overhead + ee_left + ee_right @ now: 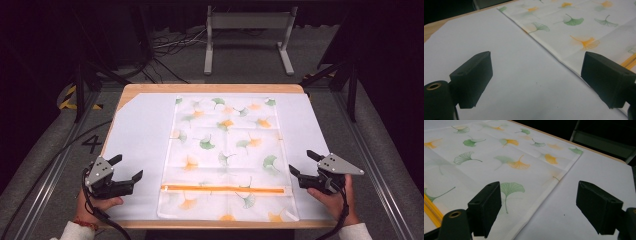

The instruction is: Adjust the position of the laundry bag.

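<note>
Here, the leaf-printed cloth [227, 155] lies flat, creased.

A light wooden table with rounded corners [150, 88] stands on grey carpeted floor [45, 150]. Beyond its far edge sits a white metal frame on two long feet [248, 30]. Black cables [170, 47] lie loosely coiled on the floor beside it. Yellow-and-black striped tape [67, 97] marks the floor at left, near what appears to be a painted numeral [92, 144]. The surrounding room is dark.
</note>
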The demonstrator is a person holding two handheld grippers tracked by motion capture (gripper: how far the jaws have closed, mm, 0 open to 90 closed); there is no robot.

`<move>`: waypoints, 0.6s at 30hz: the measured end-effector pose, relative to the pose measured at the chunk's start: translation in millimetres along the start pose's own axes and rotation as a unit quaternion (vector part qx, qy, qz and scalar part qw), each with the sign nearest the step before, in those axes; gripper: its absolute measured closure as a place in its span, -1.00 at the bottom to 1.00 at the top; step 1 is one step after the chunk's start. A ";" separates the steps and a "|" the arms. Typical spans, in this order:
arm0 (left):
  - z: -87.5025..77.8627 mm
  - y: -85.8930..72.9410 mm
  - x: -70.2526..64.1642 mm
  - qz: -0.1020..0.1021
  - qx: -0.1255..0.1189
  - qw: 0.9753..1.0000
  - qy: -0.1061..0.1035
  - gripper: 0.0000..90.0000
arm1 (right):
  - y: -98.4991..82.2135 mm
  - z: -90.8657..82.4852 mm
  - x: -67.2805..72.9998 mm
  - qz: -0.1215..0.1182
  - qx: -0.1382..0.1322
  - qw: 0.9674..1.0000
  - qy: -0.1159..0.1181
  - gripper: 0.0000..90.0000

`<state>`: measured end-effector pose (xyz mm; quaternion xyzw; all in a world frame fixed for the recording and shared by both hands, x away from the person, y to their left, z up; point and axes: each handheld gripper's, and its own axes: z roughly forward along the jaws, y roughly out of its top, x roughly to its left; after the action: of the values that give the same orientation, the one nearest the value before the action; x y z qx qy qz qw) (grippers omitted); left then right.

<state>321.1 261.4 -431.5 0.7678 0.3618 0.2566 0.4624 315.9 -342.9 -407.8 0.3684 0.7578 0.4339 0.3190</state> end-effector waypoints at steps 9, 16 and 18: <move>-1.1 -7.1 1.2 -0.017 -0.009 1.000 -0.015 -0.72 | 5.4 9.3 8.7 -0.014 0.000 1.000 0.023 -0.53; 7.4 0.2 3.6 0.081 0.024 0.995 0.054 -0.73 | 8.6 14.1 17.3 -0.025 0.004 0.999 0.038 -0.51; 8.2 0.5 4.0 0.071 0.023 0.996 0.052 -0.71 | 9.7 16.8 20.5 -0.031 0.008 0.999 0.040 -0.51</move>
<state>329.6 260.1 -434.4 0.7879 0.3355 0.3196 0.4057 321.3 -315.3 -409.6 0.3293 0.7846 0.4322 0.2986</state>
